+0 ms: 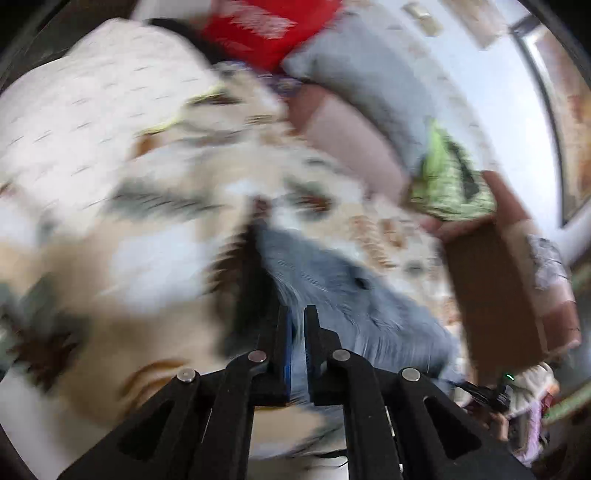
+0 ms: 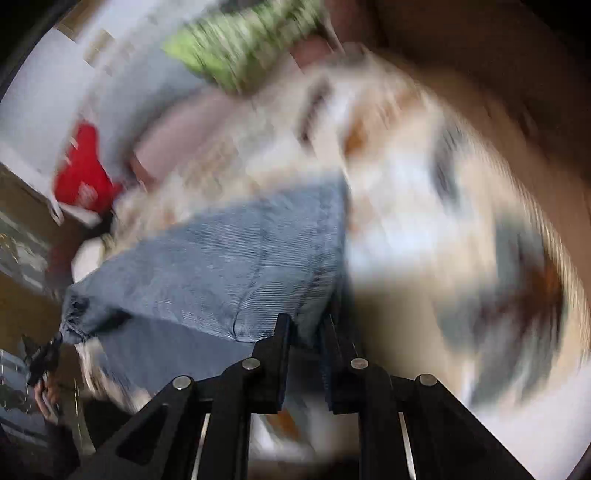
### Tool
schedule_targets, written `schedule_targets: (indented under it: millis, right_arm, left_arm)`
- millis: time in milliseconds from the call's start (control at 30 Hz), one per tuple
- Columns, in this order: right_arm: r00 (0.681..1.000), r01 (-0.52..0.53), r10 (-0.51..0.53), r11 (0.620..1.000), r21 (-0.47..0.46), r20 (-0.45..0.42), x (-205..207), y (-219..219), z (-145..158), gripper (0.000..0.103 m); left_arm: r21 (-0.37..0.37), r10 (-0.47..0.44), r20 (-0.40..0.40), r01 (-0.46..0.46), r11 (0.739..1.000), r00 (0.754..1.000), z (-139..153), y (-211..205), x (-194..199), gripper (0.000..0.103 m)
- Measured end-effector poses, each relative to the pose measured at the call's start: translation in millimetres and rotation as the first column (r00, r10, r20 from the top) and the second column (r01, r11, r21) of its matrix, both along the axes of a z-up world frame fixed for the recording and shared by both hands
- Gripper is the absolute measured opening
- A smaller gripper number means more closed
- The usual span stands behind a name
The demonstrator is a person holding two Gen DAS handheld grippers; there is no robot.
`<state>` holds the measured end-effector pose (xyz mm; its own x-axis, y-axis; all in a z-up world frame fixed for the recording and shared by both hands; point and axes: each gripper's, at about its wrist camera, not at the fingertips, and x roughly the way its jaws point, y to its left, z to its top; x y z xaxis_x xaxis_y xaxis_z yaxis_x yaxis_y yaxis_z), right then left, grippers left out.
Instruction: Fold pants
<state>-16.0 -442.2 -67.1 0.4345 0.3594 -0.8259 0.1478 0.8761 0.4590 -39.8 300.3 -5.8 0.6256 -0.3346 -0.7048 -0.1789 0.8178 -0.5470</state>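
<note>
Both views are smearing badly, so fine detail is hard to read. Nearest, the left gripper (image 1: 297,317) is pinching a narrow gap with blue cloth of the pants (image 1: 354,295) lying between its fingers; it appears to be gripping an edge. The right gripper (image 2: 306,325) is standing a little wider, with an edge of the pants (image 2: 221,258) running into its gap; I cannot tell whether it is truly clamping. The pants are stretching between the two grippers, over the patterned bedspread (image 1: 155,258), partly lifted as far as I can judge.

To do this fold well, both ends should be travelling together, keeping the cloth taut and level, so the edge is landing square on the rest of the pants rather than bunching.

Beyond the pants, a pink cushion (image 1: 354,140) and a grey pillow (image 1: 369,74) are lying at the far side of the bedspread, with a green cloth (image 1: 450,181) near them and a red bag (image 1: 269,29) farther off. A brown box (image 1: 491,295) is standing just beside the pants and may be crowding the swing.
</note>
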Motion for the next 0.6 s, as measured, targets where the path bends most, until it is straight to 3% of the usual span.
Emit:
schedule_targets:
  millis: [67, 133, 200, 267, 367, 467, 600]
  right_arm:
    - [0.998, 0.056, -0.055, 0.998, 0.026, -0.013, -12.6, -11.0, -0.7, 0.030]
    - [0.994, 0.113, -0.113, 0.993, 0.039, 0.002, -16.8, -18.7, 8.2, 0.049]
    - [0.987, 0.155, -0.157, 0.985, 0.080, 0.023, -17.1, -19.3, 18.2, 0.062]
    - [0.985, 0.170, -0.174, 0.978, 0.119, 0.022, -15.9, -14.3, 20.2, 0.062]
    - [0.973, 0.229, -0.217, 0.955, 0.189, -0.083, -10.7, -5.3, 9.4, 0.062]
    - [0.935, 0.353, -0.319, 0.876, 0.328, -0.154, -21.2, -7.6, -5.6, 0.062]
    - [0.910, 0.415, -0.376, 0.812, 0.411, -0.175, -21.4, -0.5, -18.5, 0.062]
  left_arm:
    - [0.018, 0.059, -0.014, -0.059, 0.998, 0.998, 4.5, 12.9, -5.8, 0.006]
    - [0.060, 0.075, 0.006, -0.075, 0.995, 0.997, 17.7, 9.4, -3.1, 0.013]
    - [0.074, 0.054, 0.026, -0.056, 0.996, 0.998, 25.4, -3.5, 1.9, 0.033]
    - [0.070, 0.005, 0.042, -0.008, 0.998, 0.999, 30.5, -30.5, 12.9, 0.042]
    - [0.096, -0.084, 0.067, 0.078, 0.992, 0.994, 27.3, -88.4, 30.1, 0.044]
    - [0.129, -0.109, 0.029, 0.105, 0.986, 0.994, 9.6, -131.1, 43.8, 0.045]
    - [0.197, -0.126, -0.012, 0.126, 0.972, 0.992, -24.9, -167.5, 54.3, 0.045]
